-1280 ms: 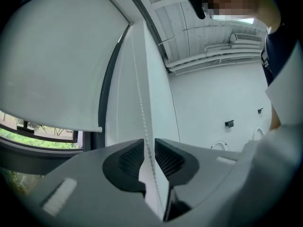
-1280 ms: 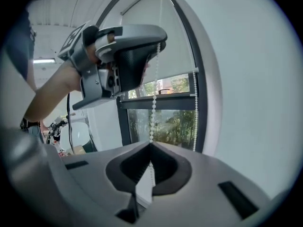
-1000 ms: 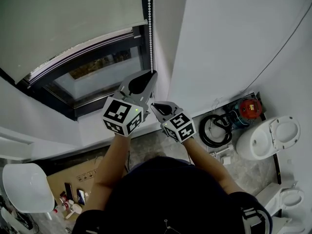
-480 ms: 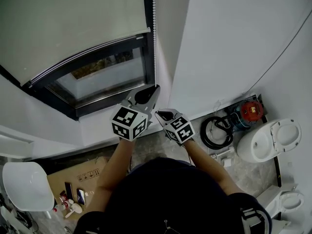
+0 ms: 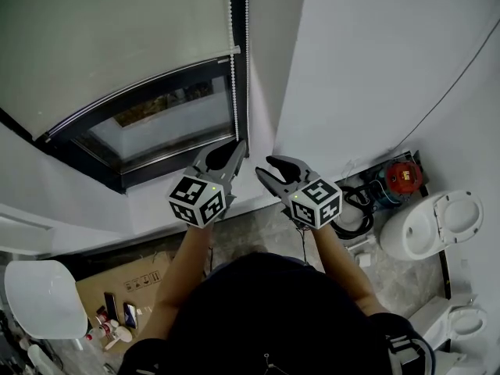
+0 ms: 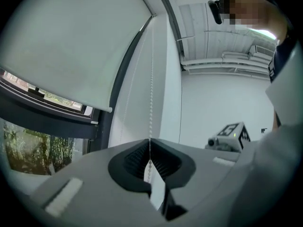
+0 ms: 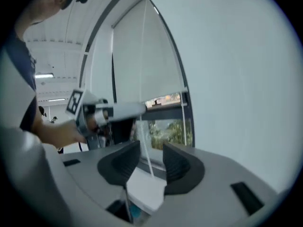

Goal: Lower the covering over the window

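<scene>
A pale roller blind covers the upper part of the dark-framed window; its bottom bar hangs above the glass. The white bead chain runs down the frame's right side. My left gripper is shut on the chain, which enters its closed jaws in the left gripper view. My right gripper stands just to its right, and its jaws have just been opening. One chain strand passes between its pads without being pressed.
White wall stands right of the window. On the floor below are a toilet, a red device, a coiled black hose, a cardboard box and a white basin.
My right gripper has let go of the chain, opened wide and shifted right. My left gripper has sunk a little while still shut on the chain. A second strand now hangs apart.
</scene>
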`<action>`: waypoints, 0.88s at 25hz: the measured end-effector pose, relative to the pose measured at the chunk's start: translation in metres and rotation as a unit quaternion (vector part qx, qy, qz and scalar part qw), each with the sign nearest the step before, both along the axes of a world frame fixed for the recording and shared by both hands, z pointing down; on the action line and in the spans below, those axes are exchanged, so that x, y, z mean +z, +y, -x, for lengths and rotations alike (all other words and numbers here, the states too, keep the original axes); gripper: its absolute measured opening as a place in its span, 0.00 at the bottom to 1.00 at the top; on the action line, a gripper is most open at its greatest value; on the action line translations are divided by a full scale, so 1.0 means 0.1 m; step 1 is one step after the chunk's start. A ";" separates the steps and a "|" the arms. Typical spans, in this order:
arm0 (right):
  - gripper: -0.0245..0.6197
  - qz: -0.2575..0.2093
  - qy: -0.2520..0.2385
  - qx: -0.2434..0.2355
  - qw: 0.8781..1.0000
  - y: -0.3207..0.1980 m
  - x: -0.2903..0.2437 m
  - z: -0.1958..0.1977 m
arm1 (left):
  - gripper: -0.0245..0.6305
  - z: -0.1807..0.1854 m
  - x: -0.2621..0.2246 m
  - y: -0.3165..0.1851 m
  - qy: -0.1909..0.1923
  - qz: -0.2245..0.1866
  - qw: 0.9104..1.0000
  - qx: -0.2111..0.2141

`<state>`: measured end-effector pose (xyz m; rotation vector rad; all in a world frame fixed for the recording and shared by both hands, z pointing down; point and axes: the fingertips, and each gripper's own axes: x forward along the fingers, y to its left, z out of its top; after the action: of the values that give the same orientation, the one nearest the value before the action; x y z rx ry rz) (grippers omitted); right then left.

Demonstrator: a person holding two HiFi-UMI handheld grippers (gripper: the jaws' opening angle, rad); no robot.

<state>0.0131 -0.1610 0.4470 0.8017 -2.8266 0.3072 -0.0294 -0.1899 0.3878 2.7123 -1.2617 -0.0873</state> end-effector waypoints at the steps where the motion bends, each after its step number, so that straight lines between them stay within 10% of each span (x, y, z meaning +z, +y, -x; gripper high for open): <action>1: 0.26 -0.022 -0.019 0.003 1.000 -0.03 -0.25 0.00 | 0.06 -0.01 0.00 0.00 -0.001 -0.001 1.000 0.001; 8: 0.26 -0.137 -0.080 -0.027 0.987 -0.16 -1.59 0.24 | 0.07 -0.08 -0.02 0.02 0.006 -0.002 1.000 0.009; 22: 0.07 -0.127 -0.036 -0.026 0.991 -0.29 -1.59 0.52 | 0.06 -0.11 0.18 0.05 -0.013 0.019 1.000 0.012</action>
<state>-0.0385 -0.1904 0.2878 0.7767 -2.9884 -0.0342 -0.0185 -0.1846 0.4062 2.7044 -1.2256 -0.0242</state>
